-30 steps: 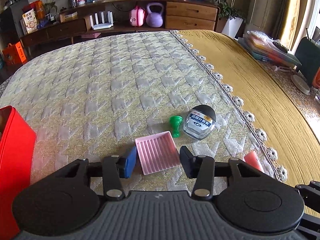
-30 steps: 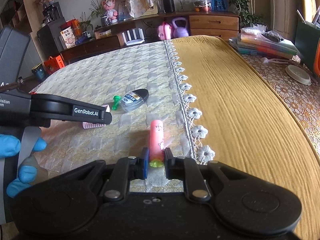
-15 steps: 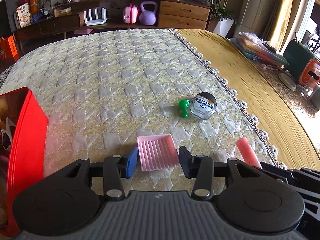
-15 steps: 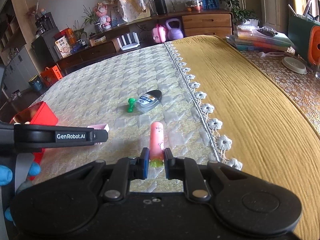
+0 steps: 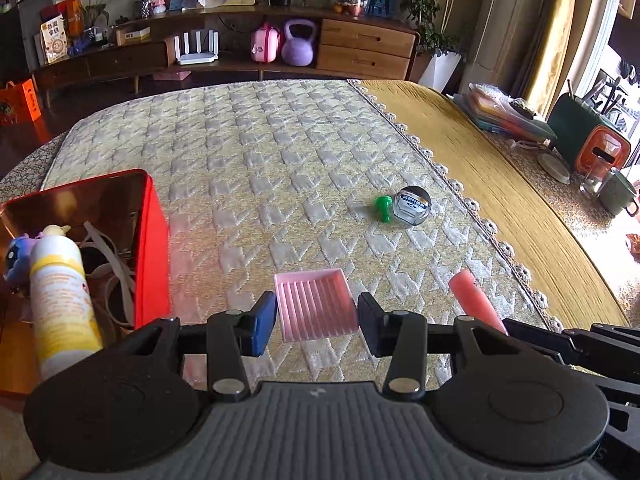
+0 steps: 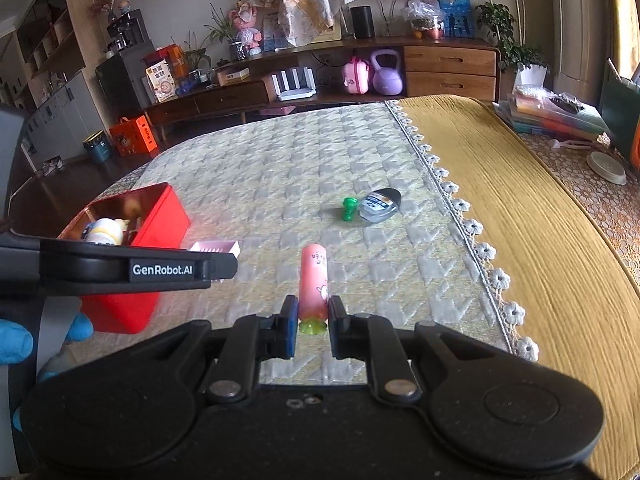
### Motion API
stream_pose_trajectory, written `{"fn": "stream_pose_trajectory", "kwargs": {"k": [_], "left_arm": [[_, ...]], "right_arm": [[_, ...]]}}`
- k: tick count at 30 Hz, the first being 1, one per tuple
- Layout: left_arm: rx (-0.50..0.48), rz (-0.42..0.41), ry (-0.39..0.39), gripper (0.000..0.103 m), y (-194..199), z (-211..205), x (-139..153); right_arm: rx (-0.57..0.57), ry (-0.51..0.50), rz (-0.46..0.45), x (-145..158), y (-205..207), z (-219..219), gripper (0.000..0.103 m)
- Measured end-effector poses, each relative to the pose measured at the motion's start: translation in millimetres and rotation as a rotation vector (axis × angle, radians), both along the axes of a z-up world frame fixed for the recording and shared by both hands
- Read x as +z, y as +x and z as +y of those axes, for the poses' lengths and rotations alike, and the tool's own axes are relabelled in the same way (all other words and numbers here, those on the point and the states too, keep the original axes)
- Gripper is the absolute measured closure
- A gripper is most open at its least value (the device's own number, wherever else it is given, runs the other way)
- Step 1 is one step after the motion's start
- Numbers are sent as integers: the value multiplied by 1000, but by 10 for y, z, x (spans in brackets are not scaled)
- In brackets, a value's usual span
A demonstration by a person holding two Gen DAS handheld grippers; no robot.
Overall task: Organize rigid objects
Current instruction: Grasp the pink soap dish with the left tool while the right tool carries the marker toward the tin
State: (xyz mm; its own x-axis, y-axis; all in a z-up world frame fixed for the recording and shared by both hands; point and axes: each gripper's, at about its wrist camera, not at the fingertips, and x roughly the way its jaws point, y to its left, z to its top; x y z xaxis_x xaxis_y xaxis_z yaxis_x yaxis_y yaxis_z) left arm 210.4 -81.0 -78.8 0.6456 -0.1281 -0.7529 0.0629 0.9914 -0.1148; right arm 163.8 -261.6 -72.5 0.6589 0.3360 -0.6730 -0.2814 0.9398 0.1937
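Note:
My left gripper [image 5: 317, 320] is shut on a pink ribbed tray [image 5: 316, 305] and holds it above the quilted cloth. My right gripper [image 6: 313, 326] is shut on a pink tube [image 6: 314, 283] with a green cap, pointing forward; the tube also shows in the left wrist view [image 5: 474, 298]. A red box [image 5: 151, 240] at the left holds a white-and-yellow bottle [image 5: 60, 300] and other items; the box also shows in the right wrist view [image 6: 160, 220]. A green peg [image 5: 383, 208] and a clear round jar with a black lid [image 5: 413, 211] lie on the cloth ahead.
The quilted cloth [image 5: 260, 168] meets a yellow cloth [image 5: 520, 208] at a lace edge. Books [image 5: 504, 116], an orange-and-green container [image 5: 592, 140] and cups stand at the far right. A low wooden cabinet [image 5: 240, 52] runs along the back.
Both grippers have risen and pulled back with their loads. The red box and its contents have come into view at the left. The peg and jar look farther off.

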Motion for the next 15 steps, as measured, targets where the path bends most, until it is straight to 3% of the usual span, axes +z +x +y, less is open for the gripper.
{"fn": "stream_pose_trajectory", "kwargs": {"k": [15], "left_arm": [[48,-78,-4,59,-534,646,541]], "right_arm": [[97,-13,-113,497,-372,572,88]]}}
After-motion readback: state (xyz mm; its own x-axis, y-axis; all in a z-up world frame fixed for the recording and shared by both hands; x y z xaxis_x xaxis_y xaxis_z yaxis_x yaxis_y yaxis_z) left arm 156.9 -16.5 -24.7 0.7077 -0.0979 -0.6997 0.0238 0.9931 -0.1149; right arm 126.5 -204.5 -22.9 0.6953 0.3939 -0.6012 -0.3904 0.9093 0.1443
